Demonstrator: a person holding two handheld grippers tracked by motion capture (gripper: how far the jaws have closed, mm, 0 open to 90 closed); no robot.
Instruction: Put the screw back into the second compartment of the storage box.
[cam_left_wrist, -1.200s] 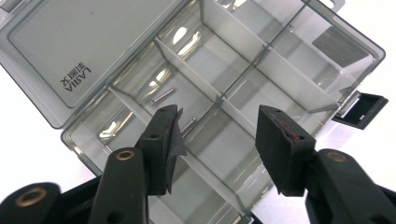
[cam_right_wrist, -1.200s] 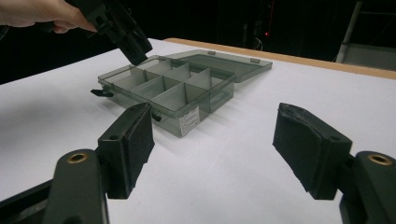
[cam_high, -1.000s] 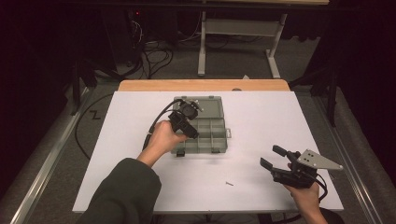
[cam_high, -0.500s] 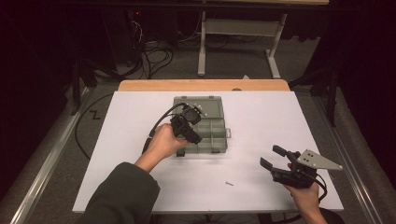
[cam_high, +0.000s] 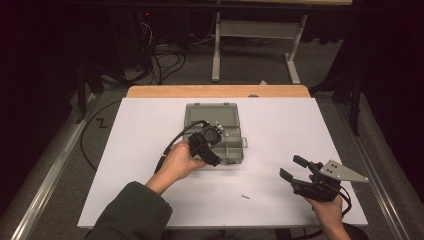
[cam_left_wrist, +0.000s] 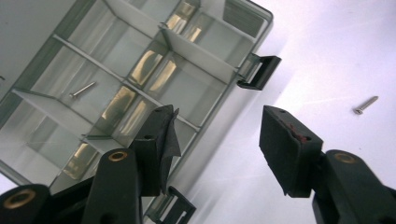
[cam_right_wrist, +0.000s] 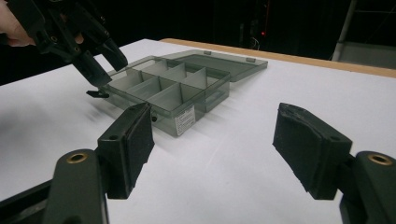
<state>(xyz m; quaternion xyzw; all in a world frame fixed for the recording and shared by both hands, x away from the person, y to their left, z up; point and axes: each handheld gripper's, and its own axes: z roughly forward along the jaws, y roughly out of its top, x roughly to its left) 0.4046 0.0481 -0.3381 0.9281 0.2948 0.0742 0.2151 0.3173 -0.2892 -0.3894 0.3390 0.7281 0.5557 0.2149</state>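
Both grippers are seen with jaws apart and nothing between the pads. Over the near edge of the grey translucent plastic compartment box (cam_high: 216, 134), the left gripper (cam_left_wrist: 219, 135) is held pointing down, empty. That box is set near the middle of the white table top (cam_high: 280, 120), its lid laid open flat behind it. One small silver screw (cam_left_wrist: 82, 89) is seen lying inside a compartment of the box in the left gripper view. A second small metal screw (cam_high: 245, 197) is found loose on the table, in front of the box and apart from it. Well to the right, the right gripper (cam_high: 294, 169) is held low above the table, aimed towards the box.
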